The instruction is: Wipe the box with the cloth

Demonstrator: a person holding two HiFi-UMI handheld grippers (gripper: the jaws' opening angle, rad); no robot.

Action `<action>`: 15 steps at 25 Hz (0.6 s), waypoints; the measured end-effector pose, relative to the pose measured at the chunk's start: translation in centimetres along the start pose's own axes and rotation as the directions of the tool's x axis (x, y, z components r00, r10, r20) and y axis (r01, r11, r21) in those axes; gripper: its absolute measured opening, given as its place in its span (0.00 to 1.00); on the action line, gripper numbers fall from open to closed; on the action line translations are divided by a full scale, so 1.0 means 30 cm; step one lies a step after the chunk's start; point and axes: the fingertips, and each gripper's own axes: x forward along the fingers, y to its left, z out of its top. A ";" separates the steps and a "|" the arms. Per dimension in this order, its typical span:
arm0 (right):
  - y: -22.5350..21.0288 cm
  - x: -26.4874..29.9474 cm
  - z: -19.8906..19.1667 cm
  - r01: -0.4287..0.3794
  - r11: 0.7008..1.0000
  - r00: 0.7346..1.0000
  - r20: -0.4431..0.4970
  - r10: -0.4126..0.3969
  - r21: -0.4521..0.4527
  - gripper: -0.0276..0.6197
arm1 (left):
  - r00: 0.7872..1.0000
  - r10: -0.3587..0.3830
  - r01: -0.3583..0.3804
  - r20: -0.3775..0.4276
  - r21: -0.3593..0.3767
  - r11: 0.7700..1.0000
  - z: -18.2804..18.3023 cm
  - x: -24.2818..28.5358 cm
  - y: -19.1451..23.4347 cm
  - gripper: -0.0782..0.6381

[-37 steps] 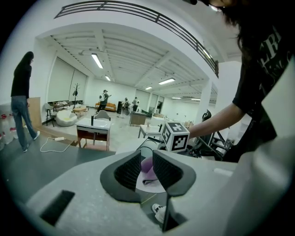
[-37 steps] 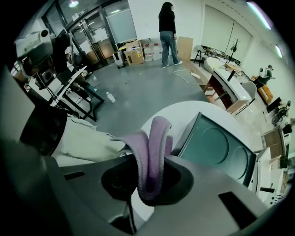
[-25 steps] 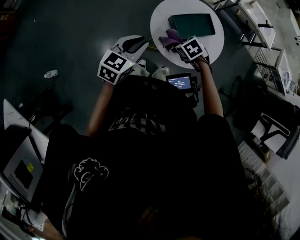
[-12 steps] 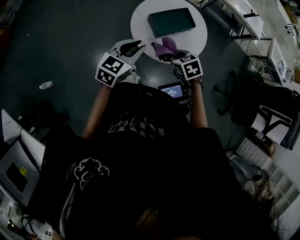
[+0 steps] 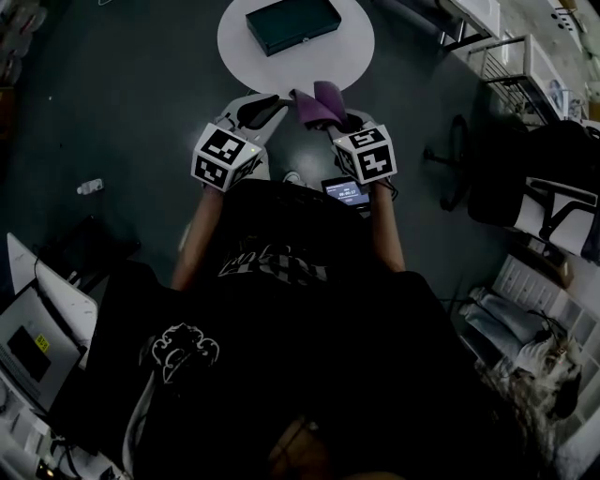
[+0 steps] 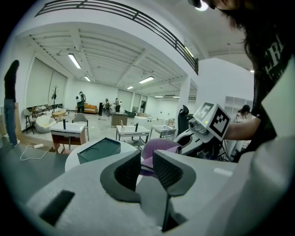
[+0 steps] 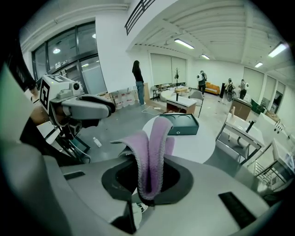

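Purple and soft, the cloth (image 7: pixel 150 147) is pinched in a fold by the closed right gripper (image 7: pixel 146 184), held by the near edge of the round white worktop (image 5: pixel 333 67). It is judged light and limp, best held by its bunched middle. The left gripper (image 6: pixel 146 166) is held with jaws slightly apart, nothing between them. The dark green box (image 5: pixel 292 22) lies on the worktop's far side, apparently rigid. A bright open room with desks is seen around, with a dark floor below.
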 end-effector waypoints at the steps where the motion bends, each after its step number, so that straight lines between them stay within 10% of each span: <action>1: 0.005 -0.026 -0.021 0.000 1.000 1.000 0.013 0.000 0.006 0.13 | 1.000 0.004 -0.004 -0.001 -0.001 1.000 -0.008 -0.001 -0.034 0.21; 15: 0.119 -0.187 -0.190 -0.061 0.998 0.996 0.066 0.062 -0.023 0.13 | 0.998 0.061 -0.061 -0.029 0.017 0.998 -0.095 -0.071 -0.282 0.21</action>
